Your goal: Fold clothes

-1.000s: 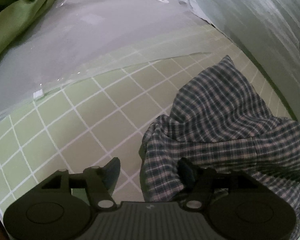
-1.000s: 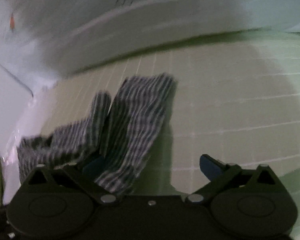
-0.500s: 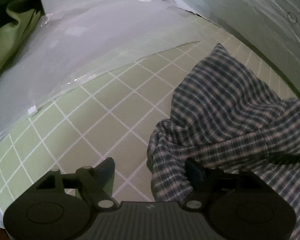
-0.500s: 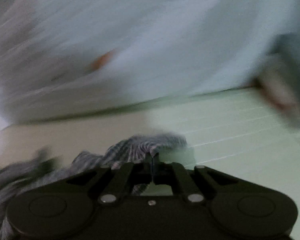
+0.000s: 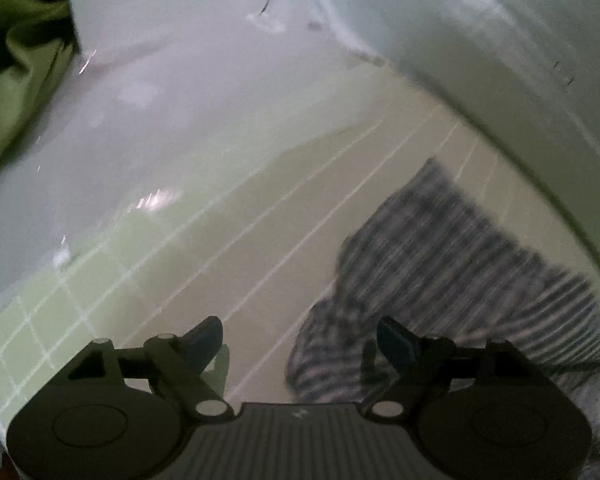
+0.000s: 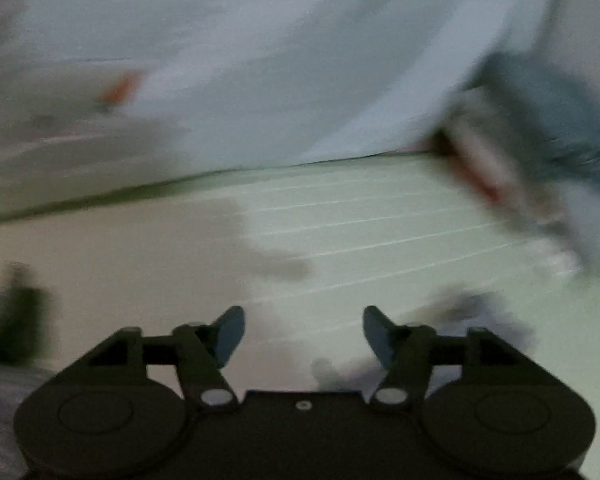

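A dark plaid garment (image 5: 460,272) lies crumpled on the green grid mat (image 5: 180,280), at the right of the left wrist view. My left gripper (image 5: 300,340) hovers over its near left edge. Its jaws are opening; cloth lies under the right finger (image 5: 396,344), but neither pad presses on it. In the blurred right wrist view my right gripper (image 6: 303,328) is over bare mat (image 6: 380,220). Its jaws are opening too, with nothing between them. I cannot make out the plaid garment there.
A glossy white sheet (image 5: 140,120) covers the mat's far left, with green cloth (image 5: 20,60) beyond it. White fabric (image 5: 500,40) rises along the back right. In the right wrist view, a blurred blue-grey clothes pile (image 6: 540,140) sits at the right edge.
My left gripper's jaws widened and it lifted slightly off the plaid garment. My right gripper was shut at the garment's corner half a second ago; now it is open and has swung away over bare mat.
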